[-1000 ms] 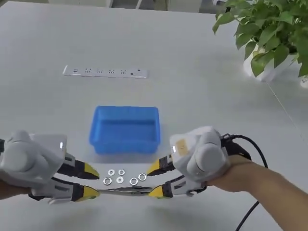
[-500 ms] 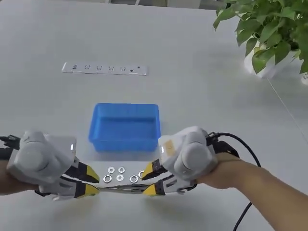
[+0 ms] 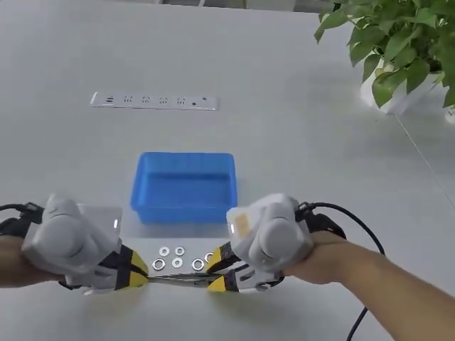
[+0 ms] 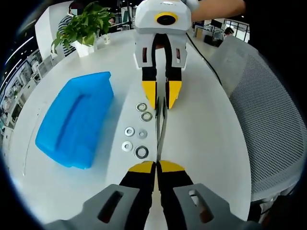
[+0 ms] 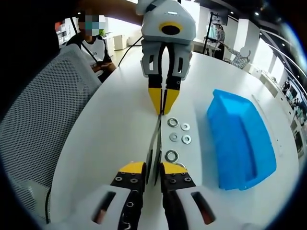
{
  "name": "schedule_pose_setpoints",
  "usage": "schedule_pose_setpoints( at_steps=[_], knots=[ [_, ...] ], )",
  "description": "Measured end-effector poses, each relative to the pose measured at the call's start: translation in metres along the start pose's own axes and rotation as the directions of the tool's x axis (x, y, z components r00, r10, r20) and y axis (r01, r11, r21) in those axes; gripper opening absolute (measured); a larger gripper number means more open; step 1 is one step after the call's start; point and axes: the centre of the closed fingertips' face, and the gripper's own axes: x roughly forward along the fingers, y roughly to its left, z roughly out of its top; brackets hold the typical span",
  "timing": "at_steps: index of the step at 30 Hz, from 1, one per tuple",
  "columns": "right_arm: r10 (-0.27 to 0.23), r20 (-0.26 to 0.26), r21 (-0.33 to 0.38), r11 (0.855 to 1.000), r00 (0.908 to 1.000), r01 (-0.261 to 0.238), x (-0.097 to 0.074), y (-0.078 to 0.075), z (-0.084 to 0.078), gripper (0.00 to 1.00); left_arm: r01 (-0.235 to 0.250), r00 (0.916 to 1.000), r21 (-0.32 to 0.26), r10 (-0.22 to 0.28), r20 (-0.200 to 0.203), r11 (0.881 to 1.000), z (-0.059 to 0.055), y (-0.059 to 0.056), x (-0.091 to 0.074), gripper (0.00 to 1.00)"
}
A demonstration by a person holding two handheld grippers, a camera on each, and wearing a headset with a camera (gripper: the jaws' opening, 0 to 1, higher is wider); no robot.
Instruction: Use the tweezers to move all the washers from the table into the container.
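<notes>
Low in the head view, the left gripper (image 3: 139, 273) and the right gripper (image 3: 217, 268) face each other tip to tip over the pale table (image 3: 298, 135), with the tweezers (image 3: 178, 280) lying flat between them along the bottom of the frame. In the left gripper view, that gripper's yellow-tipped jaws are pressed together on the near end of the tweezers. In the right gripper view, its own jaws stand narrowly parted with the two arms of the tweezers between them, and the pads appear to touch the metal on both sides. The tweezers are thus held at both ends. The washers (image 3: 177, 264) are six small rings that lie loose on the table in a short cluster just above the tweezers, between the two grippers and close to the tool. They are apart from the blue container (image 3: 181, 213), which sits just above them at the centre of the frame and looks bare inside. A white power strip (image 3: 153, 101) lies in the upper left, well beyond the container. A potted plant (image 3: 402, 42) fills the upper right corner, and a black cable (image 3: 355, 217) loops from the right gripper toward the lower right.
</notes>
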Motion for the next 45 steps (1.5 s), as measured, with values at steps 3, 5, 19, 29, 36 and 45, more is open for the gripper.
schedule_pose_setpoints(
  at_steps=[3, 5, 19, 29, 36, 45],
  knots=[
    [-0.001, -0.006, -0.001, 1.0, 1.0, 0.001, 0.001, 0.0, -0.001, 0.12, 0.004, 1.0, 0.003, -0.004, 0.001, 1.0, 0.0, 0.0, 0.001, 0.06],
    [-0.002, -0.006, -0.002, 1.0, 1.0, 0.002, 0.001, 0.0, -0.001, 0.12, 0.005, 1.0, 0.007, -0.005, 0.0, 1.0, 0.0, 0.0, 0.001, 0.06],
    [-0.011, -0.004, 0.01, 1.0, 0.9999, 0.011, 0.001, -0.001, -0.001, 0.12, -0.006, 1.0, 0.031, 0.006, 0.006, 1.0, 0.006, 0.0, -0.007, 0.06],
    [-0.01, 0.002, 0.01, 1.0, 1.0, 0.01, 0.005, 0.0, 0.005, 0.13, -0.012, 0.9997, 0.038, 0.012, 0.022, 0.999, 0.019, -0.003, -0.021, 0.06],
    [-0.011, 0.008, 0.014, 1.0, 0.9999, 0.011, 0.006, 0.002, 0.008, 0.12, -0.012, 0.9994, 0.051, 0.01, 0.034, 0.999, 0.033, -0.008, -0.031, 0.06],
    [-0.029, 0.025, 0.028, 0.999, 0.9993, 0.028, 0.0, 0.002, 0.014, 0.11, -0.014, 0.998, 0.081, 0.009, 0.062, 0.997, 0.055, -0.011, -0.046, 0.06]
  ],
)
